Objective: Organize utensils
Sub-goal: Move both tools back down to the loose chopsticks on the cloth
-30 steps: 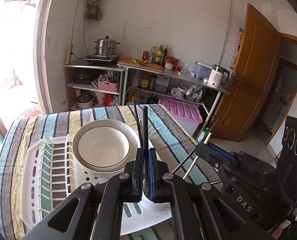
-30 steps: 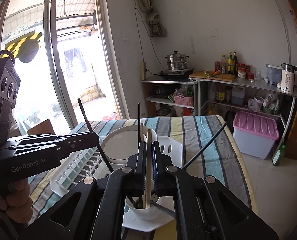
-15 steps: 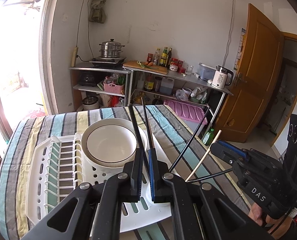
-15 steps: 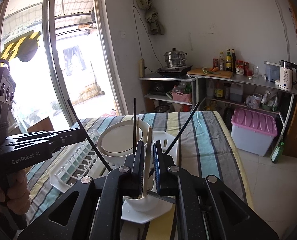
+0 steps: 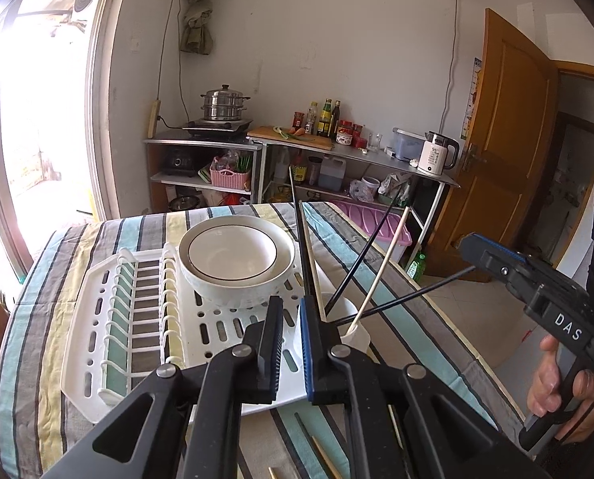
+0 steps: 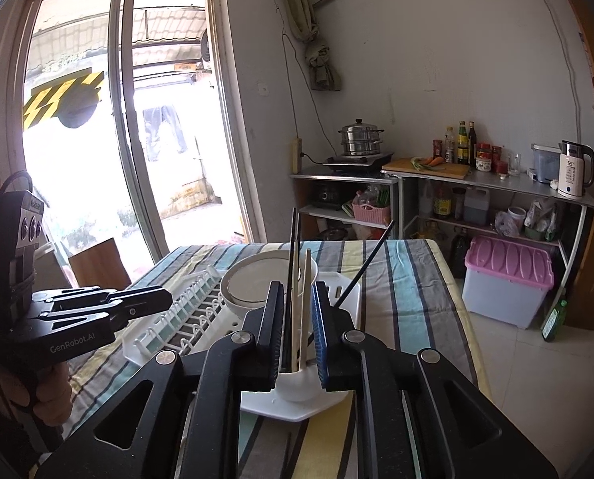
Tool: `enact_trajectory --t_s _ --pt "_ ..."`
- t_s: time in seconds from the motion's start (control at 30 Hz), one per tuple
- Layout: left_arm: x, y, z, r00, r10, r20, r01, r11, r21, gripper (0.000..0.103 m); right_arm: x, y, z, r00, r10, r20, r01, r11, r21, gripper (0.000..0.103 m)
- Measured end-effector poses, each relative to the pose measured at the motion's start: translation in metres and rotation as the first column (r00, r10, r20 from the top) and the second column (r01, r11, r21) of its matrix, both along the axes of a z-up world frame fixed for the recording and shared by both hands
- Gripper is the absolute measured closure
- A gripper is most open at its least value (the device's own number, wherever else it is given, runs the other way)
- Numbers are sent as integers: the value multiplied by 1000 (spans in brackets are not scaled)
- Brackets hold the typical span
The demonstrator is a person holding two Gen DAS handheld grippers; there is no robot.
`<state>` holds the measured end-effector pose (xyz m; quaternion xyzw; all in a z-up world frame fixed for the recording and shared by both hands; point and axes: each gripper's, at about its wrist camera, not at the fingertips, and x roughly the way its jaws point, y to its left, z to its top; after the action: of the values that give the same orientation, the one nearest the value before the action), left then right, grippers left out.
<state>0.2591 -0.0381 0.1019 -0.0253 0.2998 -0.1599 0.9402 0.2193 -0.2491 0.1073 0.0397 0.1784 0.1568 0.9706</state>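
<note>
the chopsticks (image 5: 308,255) stand in the white holder cup (image 5: 346,319) at the lower right corner of the white drying rack (image 5: 93,311), just right of centre in the left wrist view. 5 sticks show there: 2 dark and 1 pale lean toward the right of the frame, and a dark and a pale one rise nearly straight up past the stacked bowls (image 5: 235,259). in the right wrist view the same cup (image 6: 297,379) sits low in the centre, between the fingers.

what could go wrong, as i judge it: the cup looks light and the long sticks lean well out over its rim, so a sideways nudge from either tool could tip it off the rack corner or flick a stick onto the striped tablecloth (image 5: 37,359). more loose chopsticks (image 5: 320,455) lie on the cloth at the bottom edge of the left view, so the job looks unfinished.

the left gripper (image 5: 289,319) has its jaws parted a little and holds nothing; the upright sticks pass just beside its blue pad, and whether they touch i cannot tell. the right gripper (image 6: 295,319) is spread a bit wider, with a dark and a pale stick standing in the gap, not pinched by either pad.
</note>
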Motion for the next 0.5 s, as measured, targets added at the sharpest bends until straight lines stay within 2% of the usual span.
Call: enact_trajectory --t_s 0.2,0.5 --pt "-44 3 -22 1000 -17 -8 17 1000 17 95 -34 -4 -14 1000 17 -5 -17 1000 15 88" --pt "-102 9 -56 999 16 -35 -15 1000 19 95 -83 3 -49 998 28 -62 -30 999 -20 88"
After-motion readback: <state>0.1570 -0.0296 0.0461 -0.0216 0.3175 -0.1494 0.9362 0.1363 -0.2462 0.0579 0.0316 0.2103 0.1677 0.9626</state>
